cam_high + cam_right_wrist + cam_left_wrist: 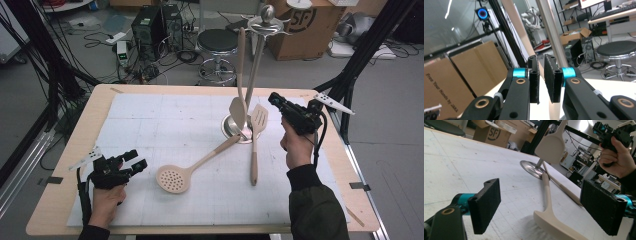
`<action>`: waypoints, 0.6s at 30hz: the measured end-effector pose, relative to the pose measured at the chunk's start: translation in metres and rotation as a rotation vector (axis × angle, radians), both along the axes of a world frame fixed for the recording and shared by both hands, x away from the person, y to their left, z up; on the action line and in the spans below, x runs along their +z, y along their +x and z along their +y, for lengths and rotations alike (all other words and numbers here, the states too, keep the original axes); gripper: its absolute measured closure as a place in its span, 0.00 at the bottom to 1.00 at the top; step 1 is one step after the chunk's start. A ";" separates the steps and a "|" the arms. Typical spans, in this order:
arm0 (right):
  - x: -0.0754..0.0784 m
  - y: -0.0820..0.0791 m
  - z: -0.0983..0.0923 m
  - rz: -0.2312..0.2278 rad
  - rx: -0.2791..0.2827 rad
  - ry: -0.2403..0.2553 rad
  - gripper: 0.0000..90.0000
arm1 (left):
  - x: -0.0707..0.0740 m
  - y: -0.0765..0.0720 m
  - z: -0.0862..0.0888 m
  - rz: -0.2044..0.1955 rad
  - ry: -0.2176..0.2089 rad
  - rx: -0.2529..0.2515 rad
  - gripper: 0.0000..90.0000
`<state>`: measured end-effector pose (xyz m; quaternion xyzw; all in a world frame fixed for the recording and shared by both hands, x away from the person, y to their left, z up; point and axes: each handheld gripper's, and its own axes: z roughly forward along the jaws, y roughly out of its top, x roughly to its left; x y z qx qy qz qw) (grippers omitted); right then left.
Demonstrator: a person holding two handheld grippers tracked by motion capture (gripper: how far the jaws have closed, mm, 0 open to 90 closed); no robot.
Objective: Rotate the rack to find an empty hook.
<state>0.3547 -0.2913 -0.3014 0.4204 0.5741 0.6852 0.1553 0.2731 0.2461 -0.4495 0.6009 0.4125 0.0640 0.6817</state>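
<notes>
White-matted desk [150, 120]: beside the steel utensil stand [260, 75], right gripper [276, 99] fingers nearly closed, empty; left gripper [136, 161] fingers wide open, empty.

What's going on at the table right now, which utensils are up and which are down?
A person works a utensil stand at the back of the white mat. One beige spoon hangs from it. A slotted turner and a skimmer lie on the mat, their ends by the stand's base. The right gripper is raised beside the stand, its fingers nearly together with nothing between them. The left gripper sits low at the near left, open, pointing at the skimmer.
</notes>
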 end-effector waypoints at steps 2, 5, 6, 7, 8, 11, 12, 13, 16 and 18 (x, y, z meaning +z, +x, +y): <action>0.005 0.003 -0.001 0.000 -0.003 0.018 0.94 | 0.000 0.000 0.000 0.002 -0.002 0.002 0.20; 0.011 0.007 -0.003 -0.012 -0.009 0.043 0.95 | 0.000 0.000 0.000 0.004 0.001 0.002 0.20; 0.013 0.008 -0.004 -0.010 -0.007 0.052 0.96 | 0.000 0.000 0.000 0.003 0.003 0.000 0.20; 0.015 0.010 -0.003 -0.017 -0.010 0.052 0.97 | 0.000 0.000 0.000 0.002 0.005 -0.002 0.20; 0.016 0.011 -0.003 -0.020 -0.006 0.047 0.98 | 0.000 0.000 0.000 0.003 0.004 -0.001 0.20; 0.020 0.014 -0.001 -0.035 0.009 0.058 1.00 | -0.001 0.000 0.000 0.004 0.009 0.002 0.20; 0.021 0.015 0.000 -0.038 0.012 0.057 1.00 | -0.001 0.000 0.000 0.004 0.014 0.004 0.20; 0.022 0.016 0.001 -0.043 0.011 0.059 1.00 | -0.001 0.000 0.000 0.005 0.013 0.004 0.20; 0.026 0.018 0.001 -0.046 0.014 0.079 1.00 | -0.001 0.000 0.000 0.003 0.014 0.005 0.20; 0.027 0.020 0.001 -0.043 0.018 0.093 1.00 | -0.001 0.000 0.001 0.003 0.015 0.007 0.20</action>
